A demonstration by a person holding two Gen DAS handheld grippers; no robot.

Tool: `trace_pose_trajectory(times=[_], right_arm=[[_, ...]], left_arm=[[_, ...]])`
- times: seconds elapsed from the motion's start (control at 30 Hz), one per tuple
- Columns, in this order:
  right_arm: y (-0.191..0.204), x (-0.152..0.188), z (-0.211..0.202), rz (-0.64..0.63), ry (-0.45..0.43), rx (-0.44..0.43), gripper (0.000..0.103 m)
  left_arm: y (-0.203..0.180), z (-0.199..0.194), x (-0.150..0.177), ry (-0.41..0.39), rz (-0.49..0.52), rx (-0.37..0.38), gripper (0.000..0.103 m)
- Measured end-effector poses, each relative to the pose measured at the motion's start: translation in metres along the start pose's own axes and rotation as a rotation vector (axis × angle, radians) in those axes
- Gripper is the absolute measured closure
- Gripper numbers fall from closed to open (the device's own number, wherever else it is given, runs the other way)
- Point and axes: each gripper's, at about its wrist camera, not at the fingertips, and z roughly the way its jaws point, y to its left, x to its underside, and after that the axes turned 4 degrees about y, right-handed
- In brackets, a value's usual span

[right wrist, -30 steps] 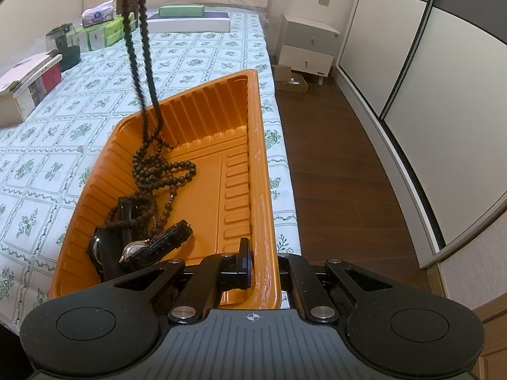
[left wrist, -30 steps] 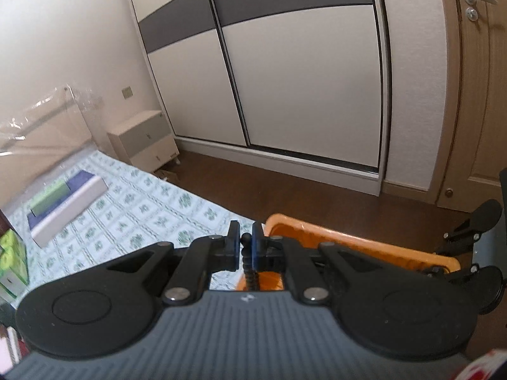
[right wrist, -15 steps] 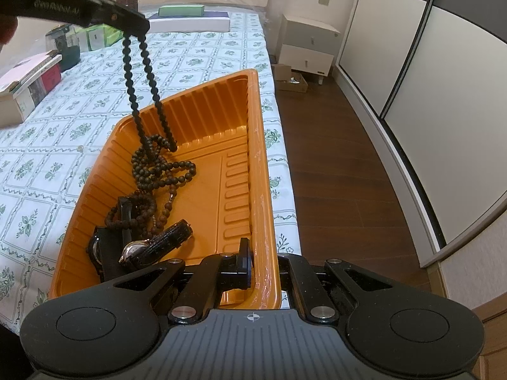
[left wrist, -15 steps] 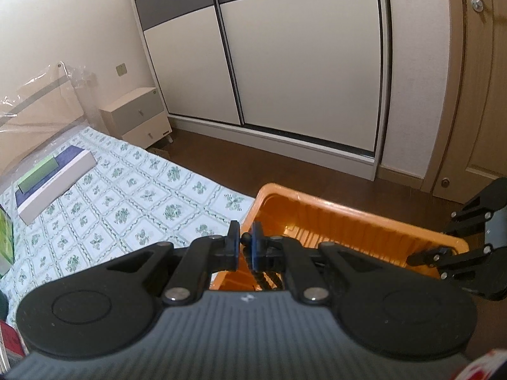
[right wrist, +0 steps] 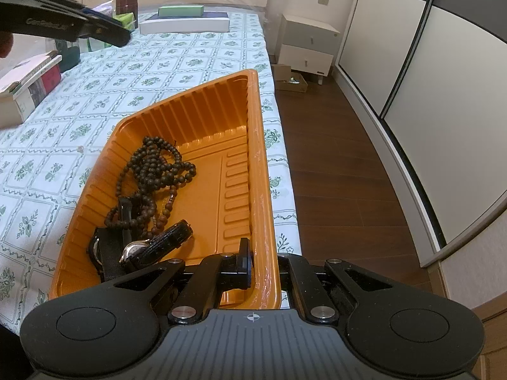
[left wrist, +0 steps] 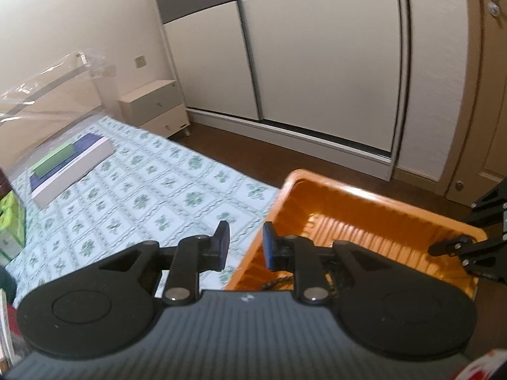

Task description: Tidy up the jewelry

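Observation:
An orange ribbed tray (right wrist: 202, 117) lies on the patterned bed cover at the bed's edge. Inside it a string of dark wooden beads (right wrist: 155, 171) lies coiled, with black-strapped watches (right wrist: 142, 250) at the near end. My right gripper (right wrist: 264, 262) is shut on the tray's near right rim. My left gripper (left wrist: 244, 247) hovers over the tray's (left wrist: 364, 221) left rim. Its jaws are opening with nothing between them. Below its right finger a bit of the beads (left wrist: 279, 281) shows. The left gripper (right wrist: 120, 36) also appears high at the upper left, apart from the beads.
A white and blue box with a green box on top (right wrist: 185, 20) sits at the bed's far end. Books (right wrist: 28, 85) and green cartons (right wrist: 125, 20) line the left. A nightstand (right wrist: 309, 47) and sliding wardrobe doors (left wrist: 317, 63) stand across the wood floor.
The left gripper came down and its jaws parted. The bead string that hung from it now lies wholly in the tray. The right gripper has not moved.

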Motion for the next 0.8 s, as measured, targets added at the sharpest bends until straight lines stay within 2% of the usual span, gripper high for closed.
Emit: trace_pose_trajectory(times=[0.23,0.47,0.6,0.8], right_arm=[[0.0,0.0,0.0,-0.001,0.0,0.0,0.099],[0.0,0.0,-0.001,-0.001,0.0,0.0,0.099],[0.001,0.0,-0.001,0.0,0.002,0.001,0.099],[0.0,0.0,-0.001,-0.006,0.002,0.0,0.099]], left_arm=[[0.046,-0.016,0.04,-0.012,-0.122,-0.115,0.072],[0.092,-0.022,0.106,0.004,-0.288,-0.22,0.068],[0.097,-0.016,0.143,0.01,-0.34,-0.275,0.063],[0.083,0.001,0.173,0.0,-0.391,-0.273,0.061]])
